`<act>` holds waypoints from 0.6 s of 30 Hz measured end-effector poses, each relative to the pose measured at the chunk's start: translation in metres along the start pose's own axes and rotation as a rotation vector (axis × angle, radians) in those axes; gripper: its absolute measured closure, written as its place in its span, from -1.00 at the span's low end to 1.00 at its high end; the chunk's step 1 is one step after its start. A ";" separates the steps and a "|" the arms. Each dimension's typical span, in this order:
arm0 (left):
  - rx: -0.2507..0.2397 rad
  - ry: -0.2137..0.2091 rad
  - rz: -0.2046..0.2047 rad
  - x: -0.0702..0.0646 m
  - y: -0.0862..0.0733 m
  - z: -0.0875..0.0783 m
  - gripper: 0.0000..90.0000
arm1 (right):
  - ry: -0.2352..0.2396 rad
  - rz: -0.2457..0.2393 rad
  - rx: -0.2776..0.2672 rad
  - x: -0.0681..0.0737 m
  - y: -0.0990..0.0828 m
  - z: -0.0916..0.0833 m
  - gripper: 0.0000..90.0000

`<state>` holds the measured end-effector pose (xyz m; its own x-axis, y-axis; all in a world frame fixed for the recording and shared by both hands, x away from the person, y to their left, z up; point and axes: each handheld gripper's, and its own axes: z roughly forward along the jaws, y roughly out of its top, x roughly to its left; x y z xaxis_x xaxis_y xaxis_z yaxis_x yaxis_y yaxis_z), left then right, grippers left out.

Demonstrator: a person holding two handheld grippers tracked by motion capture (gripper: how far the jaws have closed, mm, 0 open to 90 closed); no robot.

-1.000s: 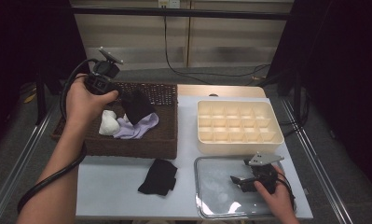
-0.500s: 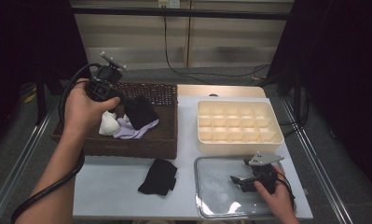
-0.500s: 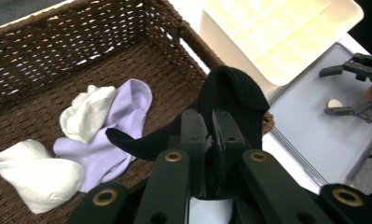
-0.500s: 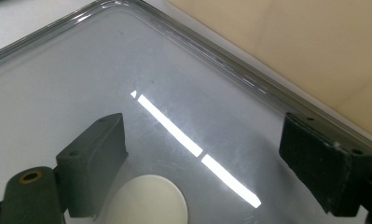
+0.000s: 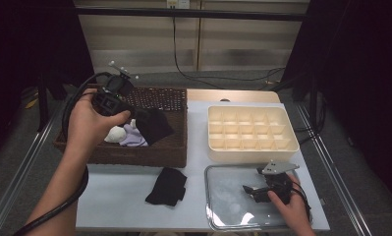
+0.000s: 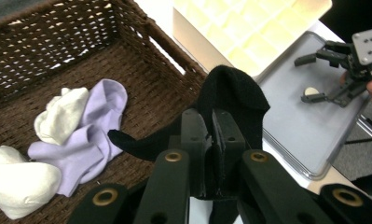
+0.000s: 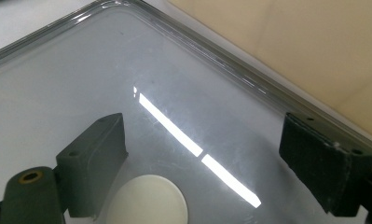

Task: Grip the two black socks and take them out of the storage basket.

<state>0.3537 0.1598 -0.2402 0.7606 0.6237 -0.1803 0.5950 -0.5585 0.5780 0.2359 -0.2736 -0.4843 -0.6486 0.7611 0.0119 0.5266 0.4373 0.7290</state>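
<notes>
My left gripper is shut on a black sock, which hangs over the right part of a brown wicker basket. In the basket lie a lavender sock and a white sock. At the near right my right gripper stands open, low over a clear tray. A small white disc lies on the tray between its jaws, untouched.
A second black sock lies on the white table in front of the basket. A cream compartment box stands behind the clear tray. Another white sock sits at the basket's near corner. A cable trails from my left hand.
My left hand has carried the black sock to the right and toward the near side, over the basket. The right gripper has stayed put.
</notes>
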 end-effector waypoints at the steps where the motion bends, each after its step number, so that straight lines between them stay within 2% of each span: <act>1: 0.000 0.000 0.000 0.000 0.000 0.000 0.88 | 0.000 0.000 0.000 0.000 0.000 0.000 -0.69; 8: -0.014 -0.017 0.019 -0.013 -0.005 -0.007 0.88 | 0.000 0.000 0.000 0.000 0.000 0.000 -0.69; 11: -0.007 -0.024 0.038 -0.019 -0.008 -0.006 0.88 | 0.001 0.000 0.000 0.000 0.000 0.000 -0.69; 14: -0.012 -0.043 0.032 -0.024 -0.012 -0.004 0.88 | 0.000 0.000 0.000 0.000 0.000 0.000 -0.69; 15: -0.007 -0.045 0.047 -0.025 -0.013 -0.003 0.88 | 0.000 0.000 0.000 0.000 0.000 0.000 -0.69; 18: -0.001 -0.059 0.055 -0.032 -0.017 0.001 0.88 | 0.000 0.000 0.000 0.000 0.000 0.000 -0.69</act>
<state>0.3194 0.1492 -0.2453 0.8059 0.5589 -0.1951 0.5519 -0.5900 0.5893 0.2358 -0.2735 -0.4843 -0.6484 0.7612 0.0117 0.5265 0.4373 0.7291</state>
